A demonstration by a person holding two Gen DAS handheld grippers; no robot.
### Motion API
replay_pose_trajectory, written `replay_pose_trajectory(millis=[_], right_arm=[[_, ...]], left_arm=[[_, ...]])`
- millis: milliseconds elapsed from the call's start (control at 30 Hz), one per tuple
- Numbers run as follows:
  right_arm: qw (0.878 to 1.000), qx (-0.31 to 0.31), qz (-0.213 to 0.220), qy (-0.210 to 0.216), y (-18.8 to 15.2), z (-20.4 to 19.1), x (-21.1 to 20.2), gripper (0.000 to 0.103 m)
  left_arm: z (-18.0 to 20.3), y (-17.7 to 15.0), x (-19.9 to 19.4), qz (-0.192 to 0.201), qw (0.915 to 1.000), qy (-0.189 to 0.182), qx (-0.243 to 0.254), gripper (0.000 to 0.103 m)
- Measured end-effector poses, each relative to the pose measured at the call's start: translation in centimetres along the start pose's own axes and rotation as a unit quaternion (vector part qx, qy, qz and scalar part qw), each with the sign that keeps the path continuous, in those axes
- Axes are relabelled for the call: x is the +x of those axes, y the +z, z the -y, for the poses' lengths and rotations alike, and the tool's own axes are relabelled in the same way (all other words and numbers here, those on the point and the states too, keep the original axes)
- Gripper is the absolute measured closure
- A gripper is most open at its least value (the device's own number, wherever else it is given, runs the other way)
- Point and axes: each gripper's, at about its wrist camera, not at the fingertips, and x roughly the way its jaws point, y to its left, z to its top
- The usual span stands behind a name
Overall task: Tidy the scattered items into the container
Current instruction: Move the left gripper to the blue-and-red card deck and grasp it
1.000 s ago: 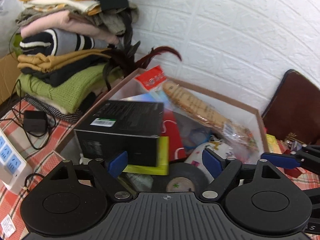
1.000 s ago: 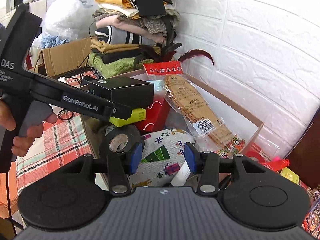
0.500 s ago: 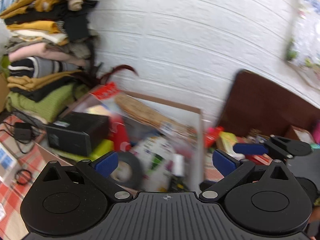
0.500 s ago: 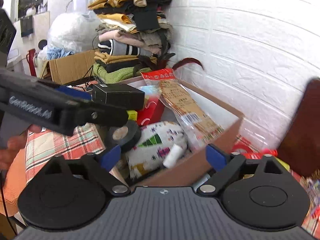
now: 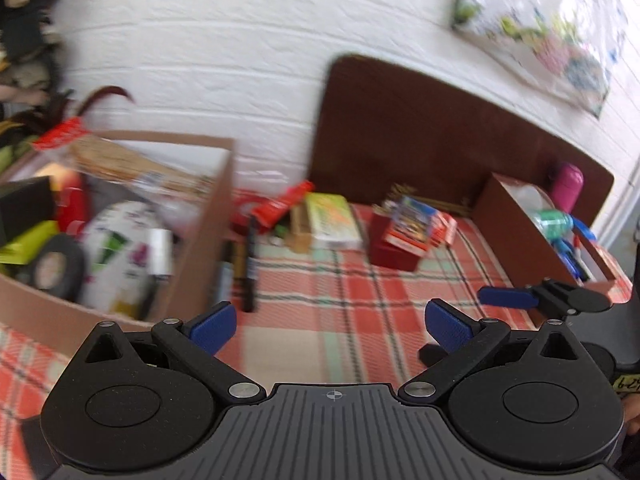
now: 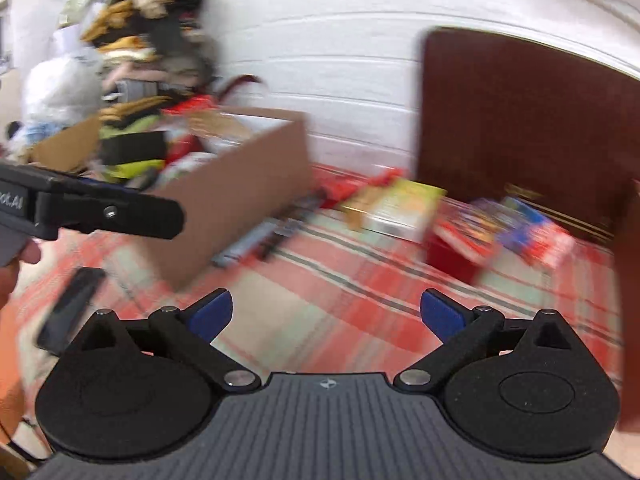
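Pens (image 5: 244,268) lie on the desk (image 5: 344,320) just beside the cardboard box (image 5: 208,232), long axis pointing away from the fingers. Left gripper (image 5: 328,326) and right gripper (image 6: 326,314) both hang wide, holding nothing; the left seems nearer.

the big box (image 5: 208,216) is plain brown cardboard, matt. the checked cloth (image 5: 340,304) under it looks soft and woven. the wall (image 5: 224,40) is white, bumpy brick. the blue pads (image 5: 212,326) look like rubber, maybe. the black gripper body (image 5: 332,432) is ribbed matt plastic.
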Motion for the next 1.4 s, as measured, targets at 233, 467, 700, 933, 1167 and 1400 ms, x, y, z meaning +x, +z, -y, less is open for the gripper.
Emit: replay_pose_trajectory(millis=[233,467,700,933,1167,1400], right_arm=[[0.997,0.072,0.013,-0.032,-1.6,6.4,0.1,0.003],[0.995,0.082,0.01,-0.061,-1.9,10.1,3.9,0.003],[0.993,0.1,-0.007,-0.065,-2.4,12.3,8.0,0.003],[0.993,0.102,-0.014,-0.063,-3.3,12.8,9.6,0.003],[0.993,0.097,-0.017,-0.065,-3.2,12.5,9.6,0.003],[0.992,0.112,-0.019,-0.062,-2.7,12.4,9.3,0.003]], left_arm=[[4.1,1.9,7.0,-0.008,0.9993,-0.004,0.037,0.0],[8.2,3.9,14.0,-0.017,0.9971,-0.008,0.073,0.0],[9.6,5.2,20.2,-0.031,0.9952,0.006,0.093,0.0],[8.6,5.9,23.5,-0.055,0.9958,0.003,0.073,0.025],[7.1,6.2,22.7,-0.064,0.9964,0.008,0.056,0.039],[4.2,4.6,18.6,-0.055,0.9978,0.036,0.011,0.038]])
